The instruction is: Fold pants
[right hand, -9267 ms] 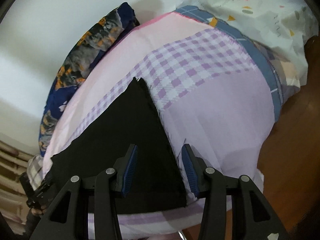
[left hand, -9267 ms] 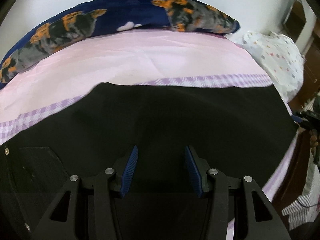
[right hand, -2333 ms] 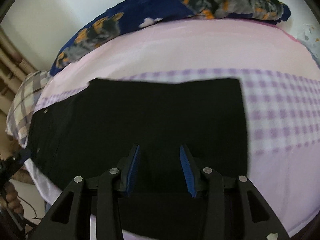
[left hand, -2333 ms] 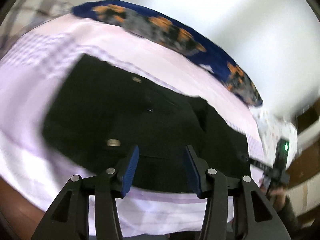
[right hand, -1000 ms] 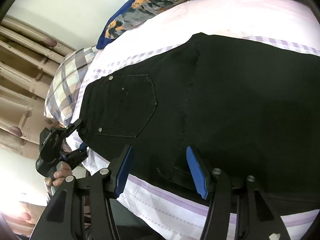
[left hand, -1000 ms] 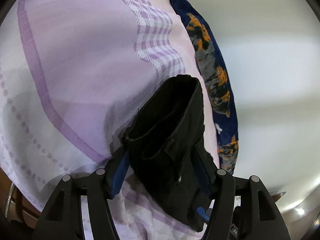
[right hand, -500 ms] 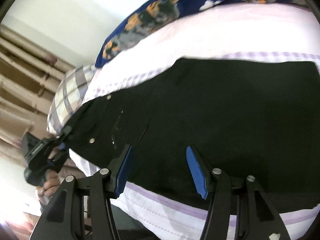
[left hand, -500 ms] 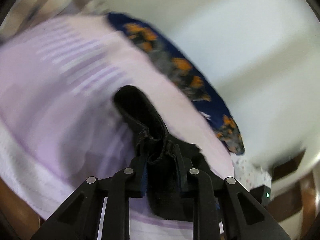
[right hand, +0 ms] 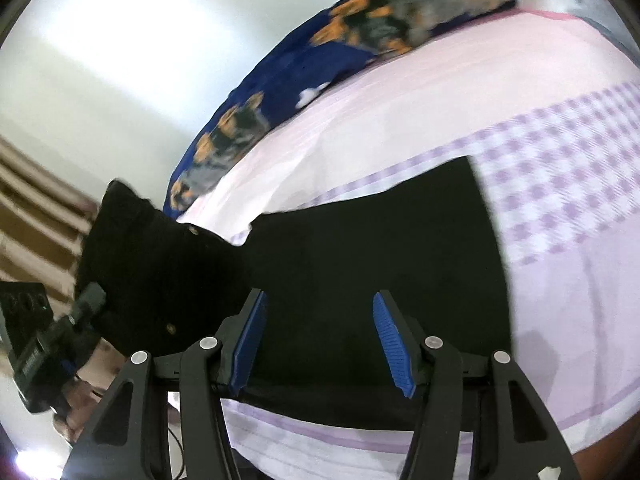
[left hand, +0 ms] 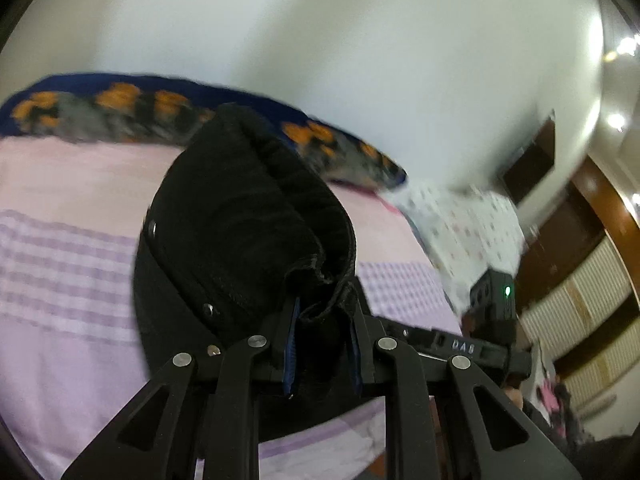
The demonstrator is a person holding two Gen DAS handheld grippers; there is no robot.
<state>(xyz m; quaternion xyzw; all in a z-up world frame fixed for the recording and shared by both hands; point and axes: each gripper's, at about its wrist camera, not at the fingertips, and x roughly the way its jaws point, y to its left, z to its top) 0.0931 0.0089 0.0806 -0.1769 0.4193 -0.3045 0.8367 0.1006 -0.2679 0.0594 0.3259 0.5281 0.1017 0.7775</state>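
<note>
Black pants (right hand: 360, 248) lie across a bed with a pink and purple checked sheet (right hand: 560, 184). My left gripper (left hand: 322, 344) is shut on the waistband end of the pants (left hand: 240, 216) and holds it lifted off the bed, bunched and curling over the fingers. In the right wrist view that lifted end (right hand: 152, 256) rises at the left, with the left gripper's body (right hand: 44, 344) below it. My right gripper (right hand: 320, 344) is open and empty, low over the near edge of the flat leg part.
A navy pillow with orange and grey print (right hand: 320, 60) lies along the far side of the bed by a white wall. A white dotted quilt (left hand: 464, 228) is at the bed's right end. Dark wooden furniture (left hand: 532, 160) stands beyond it.
My left gripper closed on the waistband end, lifted it off the sheet and has swung it over toward the legs. My right gripper stayed open over the near edge of the pants.
</note>
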